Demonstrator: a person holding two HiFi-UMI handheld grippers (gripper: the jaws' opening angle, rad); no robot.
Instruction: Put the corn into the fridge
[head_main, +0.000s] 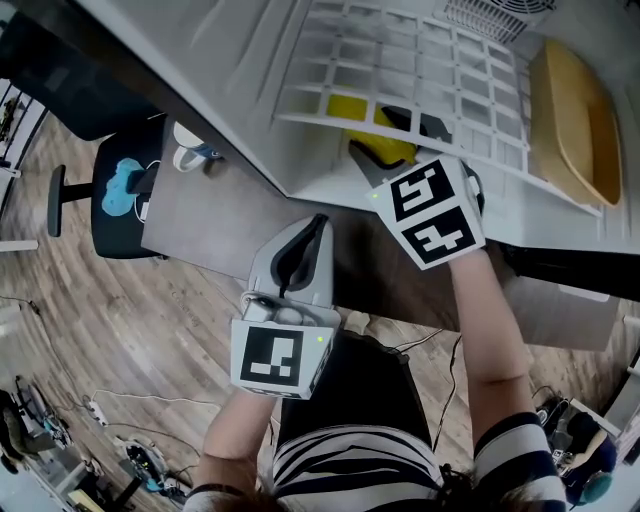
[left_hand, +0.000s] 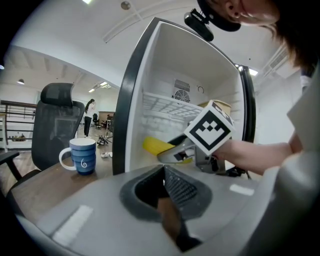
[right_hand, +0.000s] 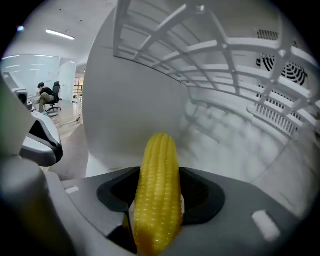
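A yellow corn cob (right_hand: 157, 190) sticks out forward between the jaws of my right gripper (right_hand: 158, 172), which is shut on it. That gripper (head_main: 385, 148) reaches into the open white fridge (left_hand: 150, 95), just under its wire shelf (head_main: 400, 60), with the corn (head_main: 352, 108) showing through the bars. From the left gripper view the corn (left_hand: 154, 145) hangs low inside the fridge, a little above its floor. My left gripper (head_main: 305, 240) stays outside in front of the fridge, jaws together and holding nothing.
A blue mug (left_hand: 82, 155) stands on the brown table (head_main: 210, 220) left of the fridge. An office chair (head_main: 110, 190) sits beyond it. A tan tray (head_main: 575, 120) lies on the wire shelf at the right. A fan grille (right_hand: 282, 70) is on the back wall.
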